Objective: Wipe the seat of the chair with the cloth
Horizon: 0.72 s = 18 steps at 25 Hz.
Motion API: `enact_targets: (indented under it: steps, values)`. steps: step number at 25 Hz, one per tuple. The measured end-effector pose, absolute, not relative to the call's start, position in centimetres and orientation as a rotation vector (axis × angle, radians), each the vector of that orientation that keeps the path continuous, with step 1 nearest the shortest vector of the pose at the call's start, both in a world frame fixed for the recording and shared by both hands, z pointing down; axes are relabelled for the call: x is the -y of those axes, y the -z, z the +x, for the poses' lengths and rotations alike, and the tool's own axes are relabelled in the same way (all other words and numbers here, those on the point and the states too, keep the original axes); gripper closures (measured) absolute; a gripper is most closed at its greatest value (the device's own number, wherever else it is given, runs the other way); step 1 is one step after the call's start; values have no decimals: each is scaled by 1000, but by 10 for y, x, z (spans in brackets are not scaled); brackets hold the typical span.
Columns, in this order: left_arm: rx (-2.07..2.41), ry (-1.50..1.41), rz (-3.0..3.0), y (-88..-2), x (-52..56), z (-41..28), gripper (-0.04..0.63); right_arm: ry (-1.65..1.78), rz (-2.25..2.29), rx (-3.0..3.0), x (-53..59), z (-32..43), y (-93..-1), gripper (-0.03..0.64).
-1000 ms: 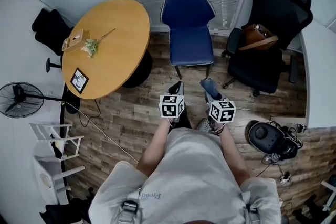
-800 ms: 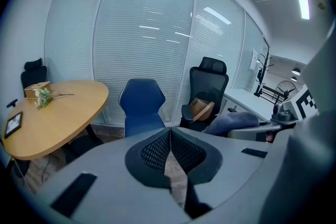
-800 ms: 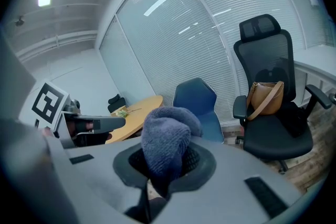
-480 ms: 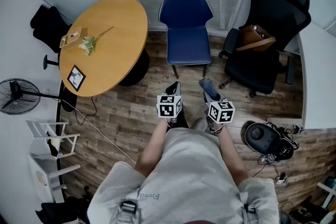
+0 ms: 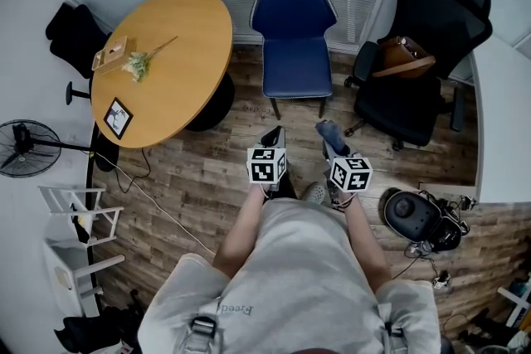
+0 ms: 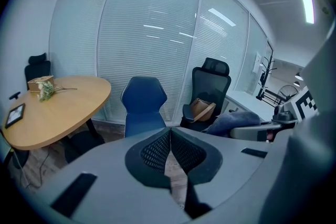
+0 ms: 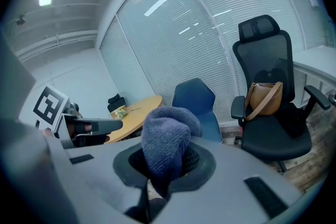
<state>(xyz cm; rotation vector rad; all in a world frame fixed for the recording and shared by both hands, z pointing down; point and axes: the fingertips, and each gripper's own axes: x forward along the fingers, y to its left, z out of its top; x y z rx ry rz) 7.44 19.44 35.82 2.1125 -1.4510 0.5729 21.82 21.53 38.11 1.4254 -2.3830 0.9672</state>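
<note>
Plainly, the wiping is not yet begun. The blue upholstered chair [image 5: 294, 11] stands on the wooden floor [image 5: 207, 170] against the blinds. It is between the round wooden bench [image 5: 166, 70] and the black office chair [image 5: 415, 87], which carries a brown bag [image 5: 404, 58]. Both grippers are held well short of it, close to the person's body.

The main risk, as I judge it, lies in the grip on the cloth. The right gripper [image 7: 164, 162] has its jaws closed on a bunched grey-blue knitted cloth [image 7: 167, 139], pinched low down, so most of the wad bulges above the jaws. If it is pressed flat and dragged across the seat [image 5: 296, 69], a wad held by so little could roll or pull free. The hard jaw tips could then scrape the upholstery instead of the fabric. A light chair might also slide on the floor under a firm stroke. The left gripper [image 6: 170, 136], its jaws together on nothing, is free to steady it.

The cloth sits between the right jaws and rises in front of them. The seat lies ahead of both grippers, well apart from them, roughly in line with the gap between the two.
</note>
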Motion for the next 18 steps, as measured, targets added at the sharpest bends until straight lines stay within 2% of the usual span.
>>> enact_targets:
  steps: [18]
  values:
    - [1446,-579,2122,-358,-195,68,568,-934,1449,2386,-212,220,-378,568]
